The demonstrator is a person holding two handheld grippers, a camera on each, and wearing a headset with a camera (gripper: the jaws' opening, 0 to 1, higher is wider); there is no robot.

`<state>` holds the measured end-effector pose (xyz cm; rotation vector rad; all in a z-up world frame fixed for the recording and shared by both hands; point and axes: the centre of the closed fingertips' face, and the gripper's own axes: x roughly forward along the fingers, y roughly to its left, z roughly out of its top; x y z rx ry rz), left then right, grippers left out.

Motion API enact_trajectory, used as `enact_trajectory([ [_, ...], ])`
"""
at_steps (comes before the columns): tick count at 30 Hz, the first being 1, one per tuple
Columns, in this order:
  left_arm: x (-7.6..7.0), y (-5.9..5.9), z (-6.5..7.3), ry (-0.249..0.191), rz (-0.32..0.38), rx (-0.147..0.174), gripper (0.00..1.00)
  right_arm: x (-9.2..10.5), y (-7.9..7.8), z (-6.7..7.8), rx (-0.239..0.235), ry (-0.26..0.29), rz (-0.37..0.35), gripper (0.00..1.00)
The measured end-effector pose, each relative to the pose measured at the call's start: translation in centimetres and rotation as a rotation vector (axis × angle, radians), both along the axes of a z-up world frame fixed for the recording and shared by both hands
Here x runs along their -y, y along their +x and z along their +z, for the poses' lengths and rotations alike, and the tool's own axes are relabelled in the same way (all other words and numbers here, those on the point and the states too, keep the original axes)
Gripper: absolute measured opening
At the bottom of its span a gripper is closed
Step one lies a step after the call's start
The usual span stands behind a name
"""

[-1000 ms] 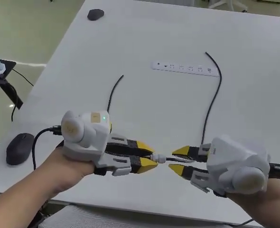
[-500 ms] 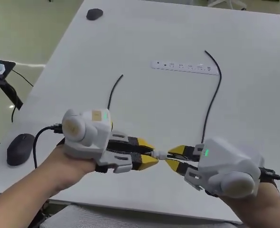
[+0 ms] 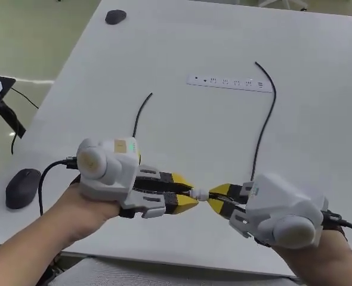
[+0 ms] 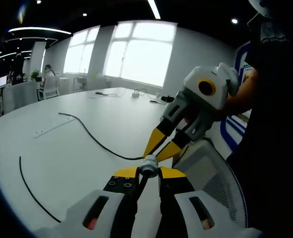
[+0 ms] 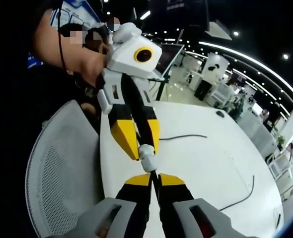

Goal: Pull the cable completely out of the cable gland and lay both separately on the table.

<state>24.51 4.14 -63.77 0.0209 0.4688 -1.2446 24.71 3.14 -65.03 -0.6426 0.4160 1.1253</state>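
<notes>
Where white table (image 3: pixel 319 119) ends, pale green floor (image 3: pixel 33 36) shows.

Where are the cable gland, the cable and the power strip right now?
cable gland (image 3: pixel 201 194): head view, on its white body.
cable (image 3: pixel 266 125): head view, midway along its black length.
power strip (image 3: pixel 227 82): head view, middle of its top face.
</notes>
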Motion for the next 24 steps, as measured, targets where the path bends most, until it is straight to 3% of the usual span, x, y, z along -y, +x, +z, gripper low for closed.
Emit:
enact_trajectory([
  [16,-0.5,1.1,0.8,-0.021,0.036,0.006,0.15,1.7,1.9,0.4,-0.044,0.074,-0.117,0.00],
  [24,-0.7,1.4,1.3,-0.026,0.050,0.012,0.15,3.5,2.9,-0.2,-0.119,0.149,-0.239,0.00],
])
